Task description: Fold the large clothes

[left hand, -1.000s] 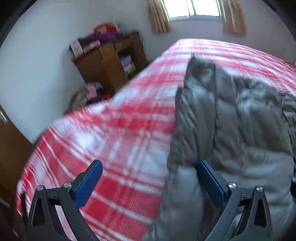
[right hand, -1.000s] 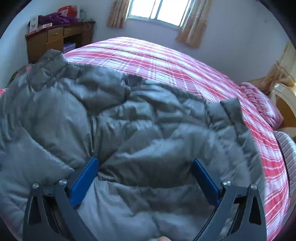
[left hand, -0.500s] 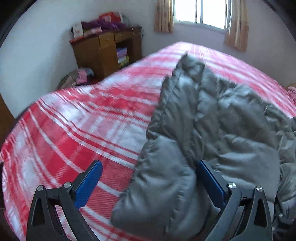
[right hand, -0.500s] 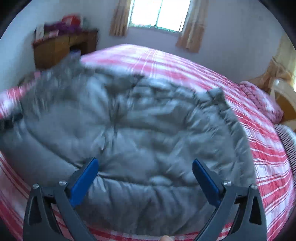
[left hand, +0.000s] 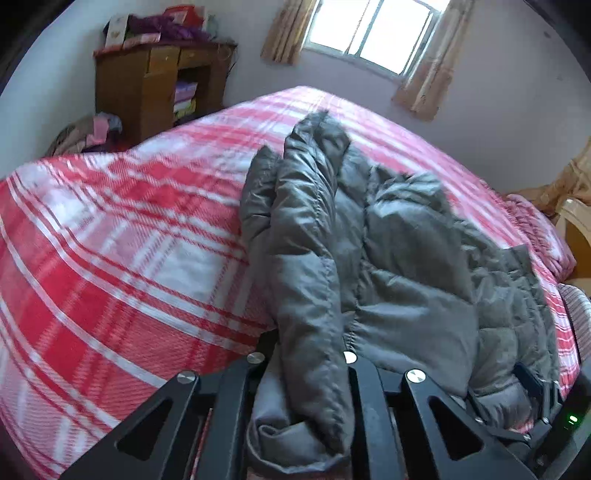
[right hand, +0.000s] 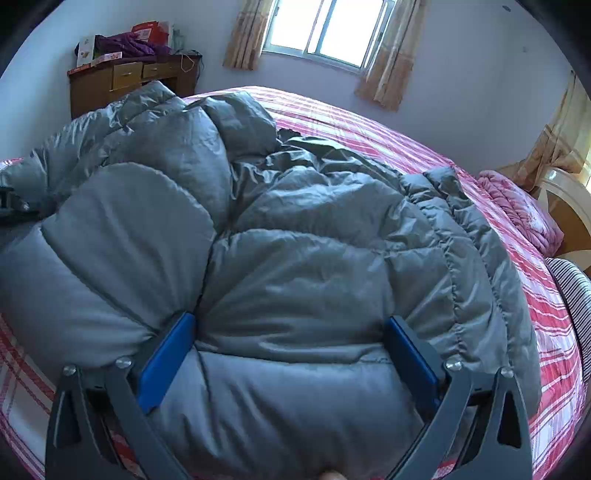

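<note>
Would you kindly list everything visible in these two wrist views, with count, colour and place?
puffer jacket: one, grey, spread on the bed's near side
bedspread: one, red and white plaid, covering the bed
desk: one, brown wood, far left corner, cluttered on top
window: one, bright, far wall
curtains: a pair, tan, flanking the window
quilt: one, pink, bed's right edge
left tongs: black, shut on a jacket fold
right tongs: blue pads, open, straddling the jacket's near edge
</note>
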### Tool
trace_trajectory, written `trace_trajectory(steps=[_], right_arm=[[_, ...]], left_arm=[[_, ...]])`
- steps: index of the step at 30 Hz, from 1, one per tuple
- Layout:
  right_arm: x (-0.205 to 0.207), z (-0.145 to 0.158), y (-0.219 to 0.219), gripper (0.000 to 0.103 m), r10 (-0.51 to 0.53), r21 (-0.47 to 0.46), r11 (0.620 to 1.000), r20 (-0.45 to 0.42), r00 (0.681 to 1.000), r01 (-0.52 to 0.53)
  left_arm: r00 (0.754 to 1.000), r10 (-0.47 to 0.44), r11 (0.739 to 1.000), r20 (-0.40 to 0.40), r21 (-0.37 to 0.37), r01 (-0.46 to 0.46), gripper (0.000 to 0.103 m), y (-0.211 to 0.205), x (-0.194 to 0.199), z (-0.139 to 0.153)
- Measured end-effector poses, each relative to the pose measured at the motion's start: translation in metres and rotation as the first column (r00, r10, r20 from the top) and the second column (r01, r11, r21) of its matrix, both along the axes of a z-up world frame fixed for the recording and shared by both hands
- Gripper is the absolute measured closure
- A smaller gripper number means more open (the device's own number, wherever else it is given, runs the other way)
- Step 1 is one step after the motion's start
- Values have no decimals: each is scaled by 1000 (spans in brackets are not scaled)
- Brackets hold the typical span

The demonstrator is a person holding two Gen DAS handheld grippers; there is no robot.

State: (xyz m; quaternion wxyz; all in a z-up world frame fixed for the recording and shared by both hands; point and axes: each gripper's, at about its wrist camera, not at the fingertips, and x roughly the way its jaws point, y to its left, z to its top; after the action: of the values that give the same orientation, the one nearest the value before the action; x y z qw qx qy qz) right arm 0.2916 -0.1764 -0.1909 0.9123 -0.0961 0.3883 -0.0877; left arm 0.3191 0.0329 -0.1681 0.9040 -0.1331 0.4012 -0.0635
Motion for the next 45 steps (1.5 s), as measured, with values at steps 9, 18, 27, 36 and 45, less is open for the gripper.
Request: trace_trajectory(steps=[9,18,27,36,45], right_arm=[[-3,4,30,3,19,-37,999,-27,999,-20],[-29,37,58,4,213,118,969,57,975,-218],[-71,70,-110,0,-142,215,972,216,966,95],[-106,31,-210,0,-369,334,888,108,923,316],[-108,12,-229,0,-375,355,875,64,925,330]], left_arm=[[999,36,995,22,-89,-34,97,50,-38,18],[968,10,995,252,92,-34,97,41,-84,114],[872,-321,896,368,418,154,97,-134,-103,157],[773,-593,669,226,673,316,97,-293,-107,68],[728,-647,573,225,774,270,75,-311,-141,59]])
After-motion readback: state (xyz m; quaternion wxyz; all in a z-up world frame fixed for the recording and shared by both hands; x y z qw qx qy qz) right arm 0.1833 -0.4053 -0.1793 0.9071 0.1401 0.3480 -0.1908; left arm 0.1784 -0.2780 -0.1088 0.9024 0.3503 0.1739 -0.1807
